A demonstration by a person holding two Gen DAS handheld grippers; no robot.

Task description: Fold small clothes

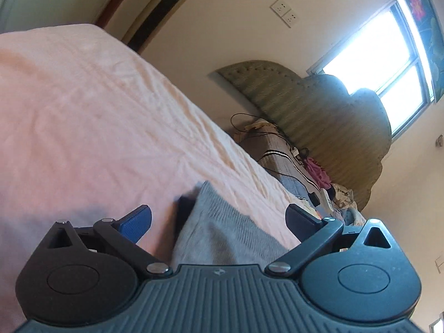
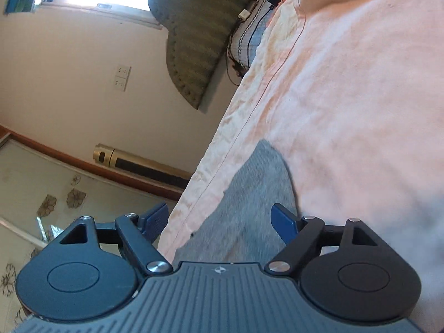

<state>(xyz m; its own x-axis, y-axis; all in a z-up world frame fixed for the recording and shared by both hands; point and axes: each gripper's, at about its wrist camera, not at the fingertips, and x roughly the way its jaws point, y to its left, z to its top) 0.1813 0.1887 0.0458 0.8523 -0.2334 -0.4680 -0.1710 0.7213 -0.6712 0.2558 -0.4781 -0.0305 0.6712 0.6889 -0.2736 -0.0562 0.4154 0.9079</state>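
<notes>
Both tilted low over bed: left hand-held gripper (image 1: 219, 219) & right hand-held gripper (image 2: 220, 219) open, grey garment (image 1: 222, 233) between jaws, ungripped.

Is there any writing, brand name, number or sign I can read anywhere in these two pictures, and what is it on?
No readable words or numbers in either view.
Small emblem on the left gripper body: a logo mark, no letters.
The same emblem on the right gripper body: no letters.
Wall sockets: no legible marking.
Flower picture by the window: an image only, no text.
Grey garment on the pink bedsheet: no label showing.
</notes>
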